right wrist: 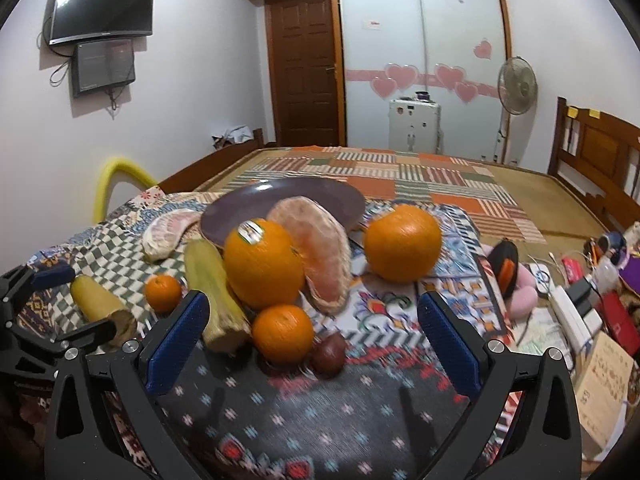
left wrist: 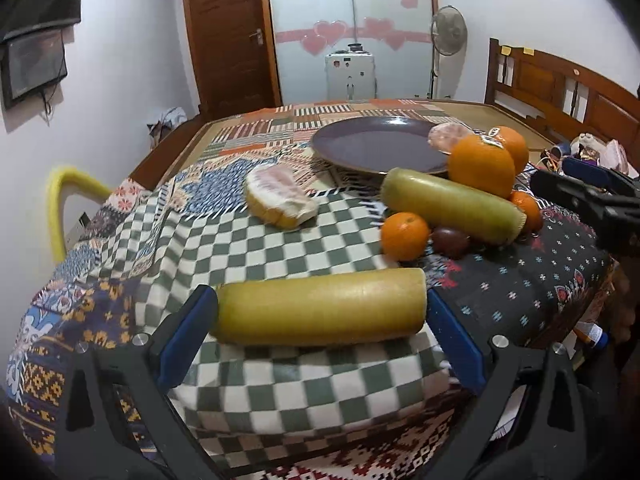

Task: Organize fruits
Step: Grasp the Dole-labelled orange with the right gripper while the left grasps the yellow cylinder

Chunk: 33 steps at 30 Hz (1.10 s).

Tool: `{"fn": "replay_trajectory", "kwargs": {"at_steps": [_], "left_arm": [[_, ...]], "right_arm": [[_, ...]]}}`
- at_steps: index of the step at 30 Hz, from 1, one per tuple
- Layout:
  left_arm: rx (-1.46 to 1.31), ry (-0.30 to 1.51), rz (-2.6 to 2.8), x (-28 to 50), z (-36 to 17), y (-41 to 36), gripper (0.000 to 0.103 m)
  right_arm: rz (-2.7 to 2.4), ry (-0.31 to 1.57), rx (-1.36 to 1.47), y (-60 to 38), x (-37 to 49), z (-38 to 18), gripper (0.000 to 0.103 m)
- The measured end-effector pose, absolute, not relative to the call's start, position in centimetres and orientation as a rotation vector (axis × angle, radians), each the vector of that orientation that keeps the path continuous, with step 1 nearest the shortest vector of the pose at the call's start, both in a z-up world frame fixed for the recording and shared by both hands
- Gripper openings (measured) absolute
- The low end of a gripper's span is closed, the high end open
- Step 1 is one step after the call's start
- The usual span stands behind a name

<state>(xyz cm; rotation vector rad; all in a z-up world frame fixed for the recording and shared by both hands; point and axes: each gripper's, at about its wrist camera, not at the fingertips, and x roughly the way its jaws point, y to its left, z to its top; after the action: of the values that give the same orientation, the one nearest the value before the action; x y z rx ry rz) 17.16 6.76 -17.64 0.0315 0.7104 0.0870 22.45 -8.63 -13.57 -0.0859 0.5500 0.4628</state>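
Our left gripper (left wrist: 320, 312) clamps the near yellow-green stalk (left wrist: 320, 306) endwise above the checked cloth (left wrist: 280, 248); its underside is hidden. Our right gripper (right wrist: 312, 320) hangs released before a blurred small orange (right wrist: 282, 333). Only the right view shows the pomelo wedge (right wrist: 316, 252) against the purple plate (right wrist: 320, 196).

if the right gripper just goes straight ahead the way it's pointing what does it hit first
Most likely the small orange and the dark round fruit beside it: both lie just ahead between the open fingers of the right gripper. The stickered large orange sits behind them. Depth is hard to judge.
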Motion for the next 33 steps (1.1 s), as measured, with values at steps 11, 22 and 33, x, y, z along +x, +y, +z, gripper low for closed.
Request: {"fn": "replay_trajectory", "kwargs": {"at_steps": [11, 22, 33], "left_arm": [[-0.186, 0.744, 0.048, 16.7, -17.1, 9.1, 0.103], [-0.306, 0.792, 0.056, 19.3, -17.6, 9.5, 0.103], [-0.351, 0.793, 0.079, 21.4, -18.5, 9.8, 0.1]], "right_arm": [[0.505, 0.587, -0.135, -5.6, 24.9, -14.1, 0.074], [0.558, 0.642, -0.103, -4.8, 25.7, -15.1, 0.055], [0.556, 0.633, -0.106, -4.6, 25.5, -14.8, 0.05]]}}
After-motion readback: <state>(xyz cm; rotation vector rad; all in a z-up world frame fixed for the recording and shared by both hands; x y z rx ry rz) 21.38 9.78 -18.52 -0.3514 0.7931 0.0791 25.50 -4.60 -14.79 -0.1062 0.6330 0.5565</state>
